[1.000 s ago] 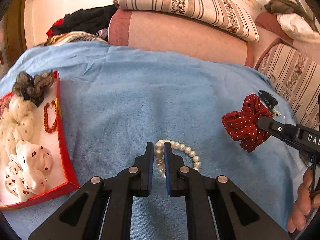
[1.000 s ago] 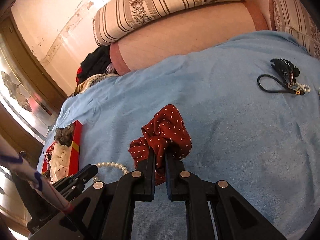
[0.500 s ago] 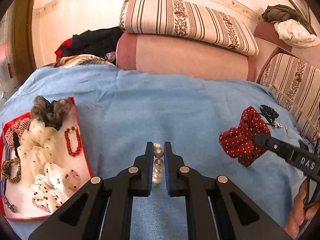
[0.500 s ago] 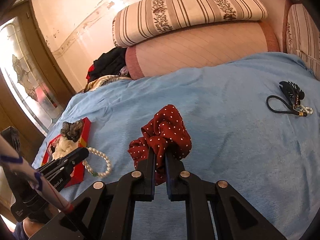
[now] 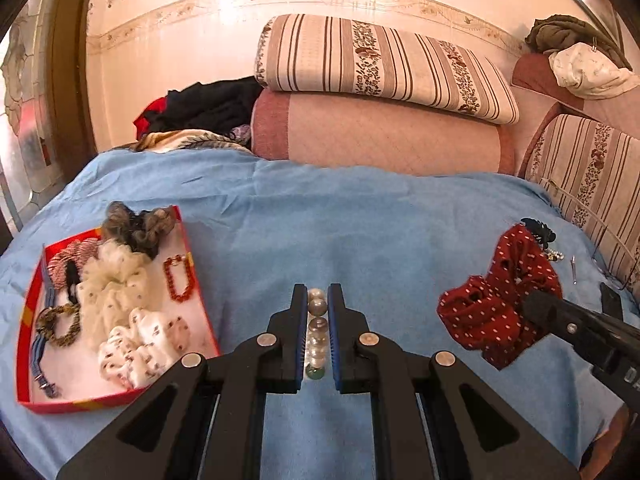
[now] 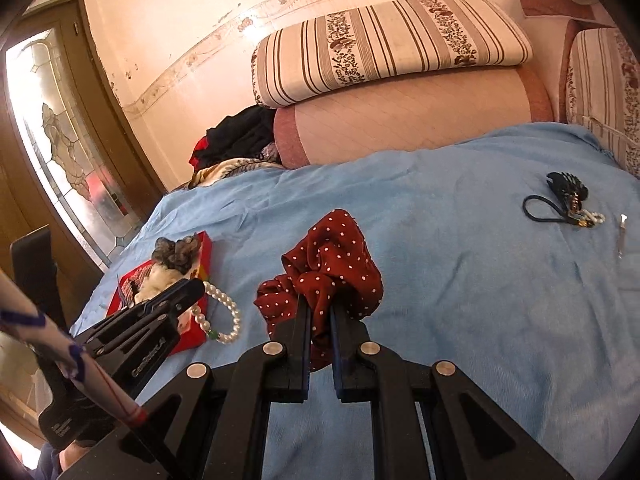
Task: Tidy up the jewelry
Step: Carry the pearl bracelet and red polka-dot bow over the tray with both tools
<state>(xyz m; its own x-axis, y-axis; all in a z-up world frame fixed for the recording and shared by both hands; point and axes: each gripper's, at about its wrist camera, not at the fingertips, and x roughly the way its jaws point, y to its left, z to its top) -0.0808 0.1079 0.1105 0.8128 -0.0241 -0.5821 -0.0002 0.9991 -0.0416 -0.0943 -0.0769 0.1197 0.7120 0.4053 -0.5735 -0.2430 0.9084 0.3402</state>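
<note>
My left gripper (image 5: 318, 294) is shut on a white pearl bracelet (image 5: 317, 330) and holds it above the blue bedspread; the bracelet hangs from it in the right wrist view (image 6: 224, 312). My right gripper (image 6: 320, 308) is shut on a dark red polka-dot scrunchie (image 6: 332, 264), also lifted; it shows in the left wrist view (image 5: 500, 304). A red tray (image 5: 200, 296) to the left holds several scrunchies, a red bead bracelet (image 5: 178, 276) and other bands.
A black hair clip with a black elastic and small pearls (image 6: 568, 200) and a small metal pin (image 6: 621, 236) lie on the bedspread at the right. Striped pillows (image 5: 380, 64) and a pink bolster (image 5: 380, 136) lie behind. A clothes pile (image 5: 200, 108) is back left.
Both grippers have risen off the bedspread with their loads. The pearl bracelet, flat on the cloth a second ago, now hangs in my left gripper. The tray shows more fully.
</note>
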